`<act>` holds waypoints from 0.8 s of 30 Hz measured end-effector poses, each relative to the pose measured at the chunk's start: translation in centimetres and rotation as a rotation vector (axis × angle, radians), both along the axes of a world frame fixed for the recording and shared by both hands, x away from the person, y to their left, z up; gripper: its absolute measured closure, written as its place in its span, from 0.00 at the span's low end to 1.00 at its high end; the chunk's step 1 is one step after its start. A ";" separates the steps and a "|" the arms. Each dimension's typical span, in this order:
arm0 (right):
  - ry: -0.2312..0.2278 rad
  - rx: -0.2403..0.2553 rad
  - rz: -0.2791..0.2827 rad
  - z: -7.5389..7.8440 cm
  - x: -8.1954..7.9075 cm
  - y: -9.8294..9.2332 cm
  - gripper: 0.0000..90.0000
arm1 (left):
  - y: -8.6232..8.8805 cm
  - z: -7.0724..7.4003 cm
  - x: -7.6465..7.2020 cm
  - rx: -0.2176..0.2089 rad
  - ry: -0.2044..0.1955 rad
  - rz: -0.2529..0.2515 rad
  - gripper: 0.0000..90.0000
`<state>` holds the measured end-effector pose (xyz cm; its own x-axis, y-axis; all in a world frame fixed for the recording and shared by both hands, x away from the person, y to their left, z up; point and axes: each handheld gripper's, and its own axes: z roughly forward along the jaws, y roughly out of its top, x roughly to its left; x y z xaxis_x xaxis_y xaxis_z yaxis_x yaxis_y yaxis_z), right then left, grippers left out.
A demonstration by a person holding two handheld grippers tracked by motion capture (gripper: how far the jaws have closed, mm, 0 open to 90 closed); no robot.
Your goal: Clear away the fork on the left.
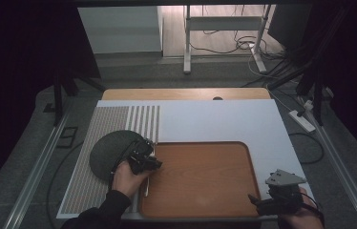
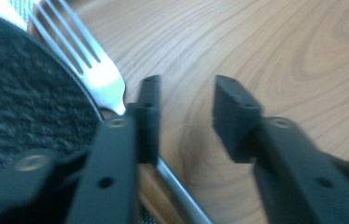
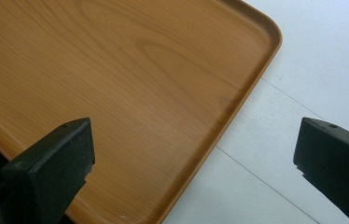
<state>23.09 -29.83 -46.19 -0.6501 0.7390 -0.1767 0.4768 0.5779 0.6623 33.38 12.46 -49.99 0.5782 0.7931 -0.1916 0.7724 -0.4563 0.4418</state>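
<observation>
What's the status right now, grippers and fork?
Left gripper open beside fork at tray edge. Right gripper open, empty. Dark round mat alongside fork.

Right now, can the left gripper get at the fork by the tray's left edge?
Probably yes. The left gripper is open right beside the fork, whose handle runs under its left jaw. Nothing lies between them, but the fork lies flat against the dark round mat and the tray, so pinching it may be awkward.

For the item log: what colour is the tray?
Orange-brown wood grain tray, clearest in the right gripper view.
</observation>
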 end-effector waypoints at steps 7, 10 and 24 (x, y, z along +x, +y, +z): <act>0.001 -0.002 0.001 0.0 0.0 0.0 0.00 | 0.2 0.6 -0.5 -0.028 -0.039 -0.065 0.40; 0.001 -0.002 0.000 0.0 0.0 0.0 0.00 | 0.6 0.6 -0.6 -0.051 -0.058 -0.068 0.28; 0.002 -0.001 0.000 0.0 0.0 0.0 0.00 | 2.6 0.5 -1.0 -0.156 -0.071 -0.094 0.03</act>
